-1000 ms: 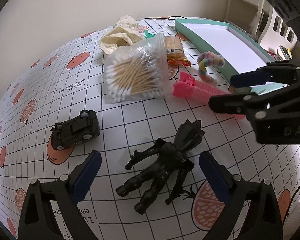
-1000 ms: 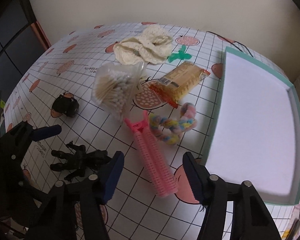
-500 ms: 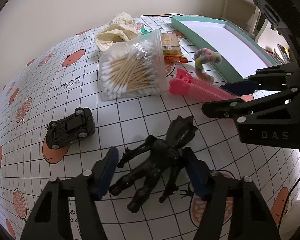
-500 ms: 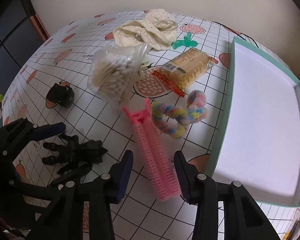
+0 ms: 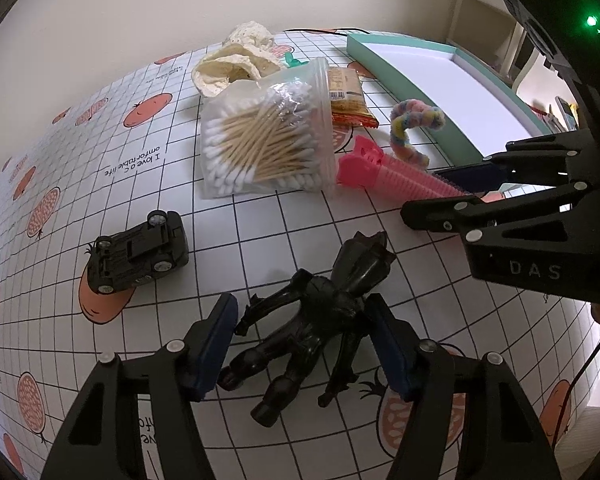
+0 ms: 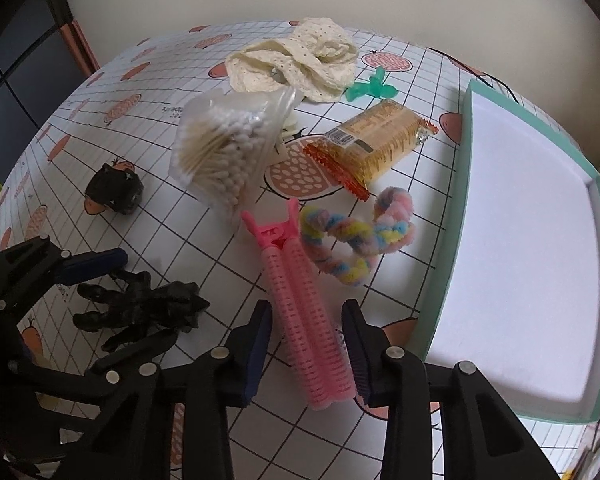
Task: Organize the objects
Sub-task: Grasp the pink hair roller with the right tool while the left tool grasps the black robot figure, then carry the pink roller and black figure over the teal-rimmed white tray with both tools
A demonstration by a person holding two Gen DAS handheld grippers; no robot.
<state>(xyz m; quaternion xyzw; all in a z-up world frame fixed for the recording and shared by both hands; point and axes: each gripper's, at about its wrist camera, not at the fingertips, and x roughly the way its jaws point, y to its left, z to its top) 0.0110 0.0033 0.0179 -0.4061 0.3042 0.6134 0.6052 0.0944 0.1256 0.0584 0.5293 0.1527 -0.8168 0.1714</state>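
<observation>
Surface: white tablecloth [image 5: 284, 232] ruled in a black grid, printed with orange fruit faces, below a plain cream wall.
Writing on cloth: "I love o c… omfortable life", seen upside down from the left wrist view.
Writing on tool: raised letters "DAS" on the body of the right gripper [image 5: 456, 188].
Snack label: biscuit packet [image 6: 374, 146] carries a barcode sticker; its text is too small to read.
Left gripper [image 5: 304, 344]: jaws part-closed, one blue pad at each side of the black action figure [image 5: 320, 320]; whether the pads touch it cannot be told.
Figure: lies flat on the cloth, legs toward the camera, torso between the pads.
Right gripper, own view [image 6: 306, 344]: jaws narrowed around the near end of the pink hair roller clip [image 6: 300, 300], a slim gap visible on each side.
Roller clip: lies lengthwise on the cloth, its forked end pointing away toward the bag of cotton swabs [image 5: 264, 144].
Beside the clip: pastel fuzzy twist [image 6: 352, 240], just to its right.
Tray: teal-rimmed white tray [image 6: 460, 216] at the right edge.
Elsewhere: black toy car [image 5: 138, 252] upside down, left of the figure; cream lace cloth [image 6: 296, 60] at the far side.
</observation>
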